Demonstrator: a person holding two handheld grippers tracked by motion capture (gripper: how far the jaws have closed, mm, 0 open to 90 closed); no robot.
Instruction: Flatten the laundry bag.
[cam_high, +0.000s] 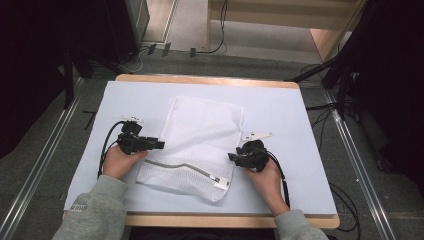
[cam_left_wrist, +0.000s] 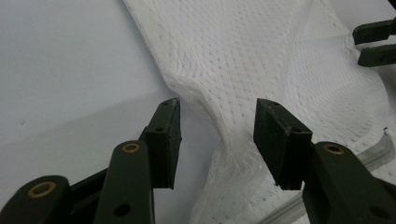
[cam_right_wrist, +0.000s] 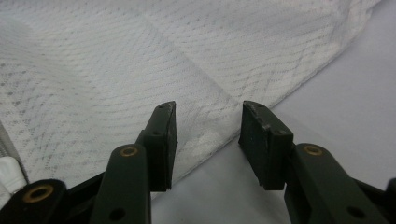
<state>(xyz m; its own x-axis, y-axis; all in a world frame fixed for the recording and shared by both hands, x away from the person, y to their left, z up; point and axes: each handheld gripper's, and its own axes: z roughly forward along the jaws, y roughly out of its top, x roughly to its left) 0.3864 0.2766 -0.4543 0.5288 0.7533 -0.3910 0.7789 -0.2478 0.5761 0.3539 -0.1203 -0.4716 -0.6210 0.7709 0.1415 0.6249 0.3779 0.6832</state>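
Both grippers, left (cam_high: 159, 145) and right (cam_high: 231, 157), gape open beside the white mesh laundry bag (cam_high: 197, 140) on the pale table sheet (cam_high: 290, 115); a white tag (cam_high: 256, 135) lies just beyond the right one.

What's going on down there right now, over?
Left gripper and right gripper both open, at opposite edges of the white mesh bag. Nothing gripped. Nothing in the way.

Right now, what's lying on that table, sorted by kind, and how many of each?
White mesh laundry bag, lying flat with a grey zipper near its front edge: 1
Black hand-held claws, both open at the bag's sides, left claw and right claw: 2
Small white tag-like piece on the table, right of the bag: 1
Total: 4
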